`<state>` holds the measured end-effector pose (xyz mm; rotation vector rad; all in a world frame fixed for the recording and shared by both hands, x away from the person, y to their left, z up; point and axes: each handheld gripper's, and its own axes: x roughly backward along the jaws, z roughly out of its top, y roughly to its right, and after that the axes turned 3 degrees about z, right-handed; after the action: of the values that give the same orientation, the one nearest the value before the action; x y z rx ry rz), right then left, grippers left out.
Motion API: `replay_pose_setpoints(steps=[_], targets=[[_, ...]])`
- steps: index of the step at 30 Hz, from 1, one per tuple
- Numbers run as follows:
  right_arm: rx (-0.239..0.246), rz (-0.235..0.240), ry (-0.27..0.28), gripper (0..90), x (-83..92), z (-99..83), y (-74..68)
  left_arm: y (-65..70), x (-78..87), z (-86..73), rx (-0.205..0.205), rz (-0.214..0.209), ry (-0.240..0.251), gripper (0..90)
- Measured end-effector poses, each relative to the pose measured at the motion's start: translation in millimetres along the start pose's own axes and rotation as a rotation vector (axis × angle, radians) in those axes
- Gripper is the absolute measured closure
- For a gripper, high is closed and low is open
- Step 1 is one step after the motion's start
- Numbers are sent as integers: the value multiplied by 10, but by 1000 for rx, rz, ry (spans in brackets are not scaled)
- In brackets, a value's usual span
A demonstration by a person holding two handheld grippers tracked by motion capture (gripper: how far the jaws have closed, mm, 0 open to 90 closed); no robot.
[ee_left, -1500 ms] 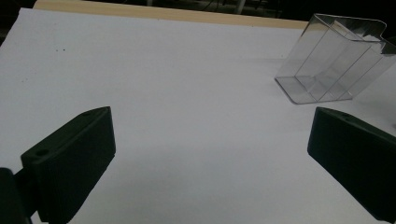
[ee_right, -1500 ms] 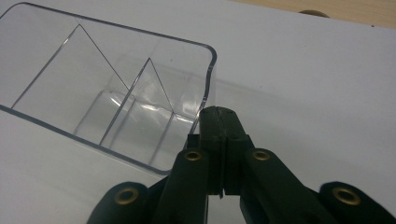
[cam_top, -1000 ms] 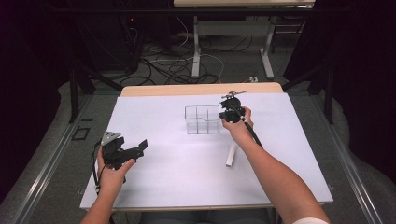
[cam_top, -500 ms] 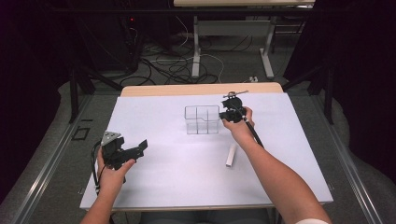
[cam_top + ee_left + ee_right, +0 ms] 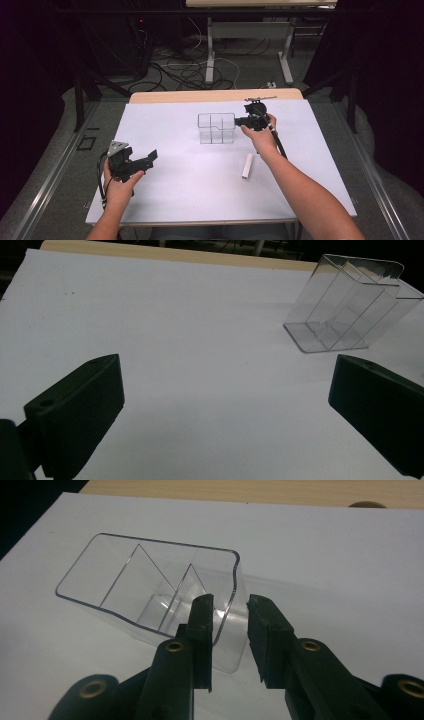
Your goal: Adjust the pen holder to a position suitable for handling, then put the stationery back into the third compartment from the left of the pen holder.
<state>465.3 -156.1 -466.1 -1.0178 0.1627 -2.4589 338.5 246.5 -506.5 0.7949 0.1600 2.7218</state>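
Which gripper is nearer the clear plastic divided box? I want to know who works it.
Right. The right gripper straddles the clear plastic divided box's end wall, pads just opening off it; the left gripper hovers well short, open.

Open table (image 5: pixel 175 185) all round; clear divided box (image 5: pixel 216 128) and white stick (image 5: pixel 247 166) obstruct.
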Motion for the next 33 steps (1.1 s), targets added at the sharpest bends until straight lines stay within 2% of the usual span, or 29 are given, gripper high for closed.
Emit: replay_pose_setpoints(steps=[6,14,21,23,26,29,33], targets=[[-45,32,9,611,127,-59,22,17,-9,0,-3,-3,-1,13],[-76,56,-3,478,215,-106,42,26,-13,-6,-10,-2,-11,13],[-108,99,-13,305,298,-143,53,19,-28,-10,-7,-2,-3,13],[-129,109,-20,253,315,-150,61,15,-23,-5,-10,-4,-11,13],[-156,130,-27,217,331,-160,72,16,-35,-7,-13,-4,-11,13],[-164,107,-27,154,347,-176,79,28,-42,-9,-18,-3,-15,13],[-201,129,-34,153,393,-212,82,38,-48,-16,-21,-2,-12,25]])
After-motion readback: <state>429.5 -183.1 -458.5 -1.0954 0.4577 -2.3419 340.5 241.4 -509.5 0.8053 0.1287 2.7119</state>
